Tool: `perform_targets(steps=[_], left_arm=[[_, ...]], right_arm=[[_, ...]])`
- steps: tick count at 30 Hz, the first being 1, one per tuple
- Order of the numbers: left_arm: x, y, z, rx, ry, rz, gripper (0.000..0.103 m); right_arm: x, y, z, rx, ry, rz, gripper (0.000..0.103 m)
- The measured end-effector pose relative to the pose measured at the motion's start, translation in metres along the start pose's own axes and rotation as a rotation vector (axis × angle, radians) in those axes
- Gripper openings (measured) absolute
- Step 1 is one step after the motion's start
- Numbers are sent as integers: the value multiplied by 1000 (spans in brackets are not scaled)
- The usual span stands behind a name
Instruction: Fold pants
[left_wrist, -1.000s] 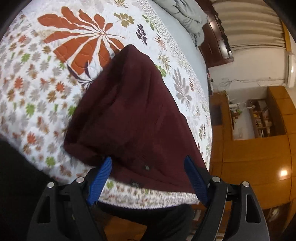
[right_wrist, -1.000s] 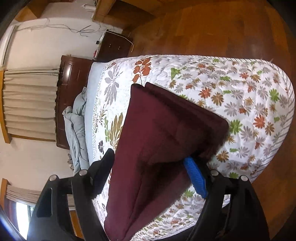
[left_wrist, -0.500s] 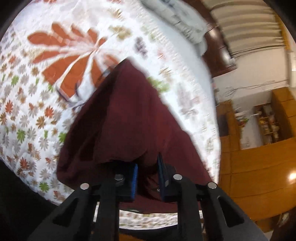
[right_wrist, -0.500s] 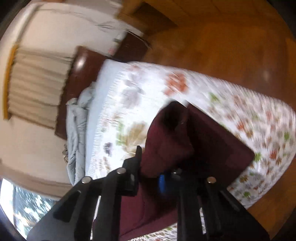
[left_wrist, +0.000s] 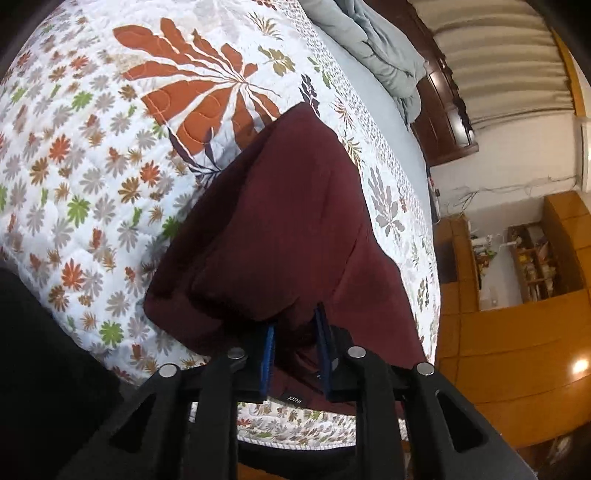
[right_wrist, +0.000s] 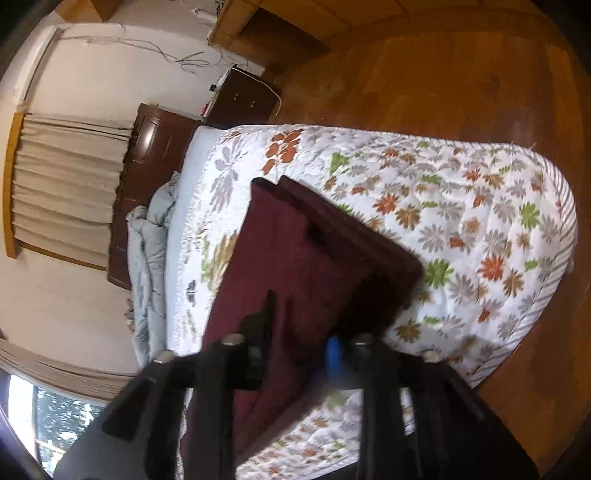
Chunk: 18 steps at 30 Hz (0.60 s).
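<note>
Dark maroon pants (left_wrist: 280, 221) lie lengthwise on a floral quilted bed (left_wrist: 74, 155), partly folded. My left gripper (left_wrist: 293, 332) is shut on the near edge of the pants and lifts a bunched fold. In the right wrist view the pants (right_wrist: 295, 251) run away from me. My right gripper (right_wrist: 299, 332) is shut on their near end, and the cloth hides most of its fingertips.
A grey blanket (left_wrist: 373, 48) lies bunched at the head of the bed by a dark wooden headboard (right_wrist: 147, 155). A nightstand (right_wrist: 243, 96) and wooden floor (right_wrist: 443, 74) are beside the bed. Wooden cabinets (left_wrist: 517, 325) stand to the right.
Both grippers were open around the near edge of the pants one second ago. They have closed on the cloth and raised it a little.
</note>
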<state>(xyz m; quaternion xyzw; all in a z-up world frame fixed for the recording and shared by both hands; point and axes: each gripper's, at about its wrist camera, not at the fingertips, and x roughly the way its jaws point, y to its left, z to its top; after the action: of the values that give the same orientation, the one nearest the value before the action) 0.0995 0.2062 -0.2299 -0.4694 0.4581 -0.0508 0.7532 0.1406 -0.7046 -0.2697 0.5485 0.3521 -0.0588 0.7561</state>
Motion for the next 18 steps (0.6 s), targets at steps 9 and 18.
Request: perform_targets(steps=[9,18], left_arm=[[-5,10,-13,0,21,-23,31],[18,1,-8,15,55,-34,40]], right_arm=[[22,41,-91,-46,193,102,46],[95,100,-196,-156,401,50,61]])
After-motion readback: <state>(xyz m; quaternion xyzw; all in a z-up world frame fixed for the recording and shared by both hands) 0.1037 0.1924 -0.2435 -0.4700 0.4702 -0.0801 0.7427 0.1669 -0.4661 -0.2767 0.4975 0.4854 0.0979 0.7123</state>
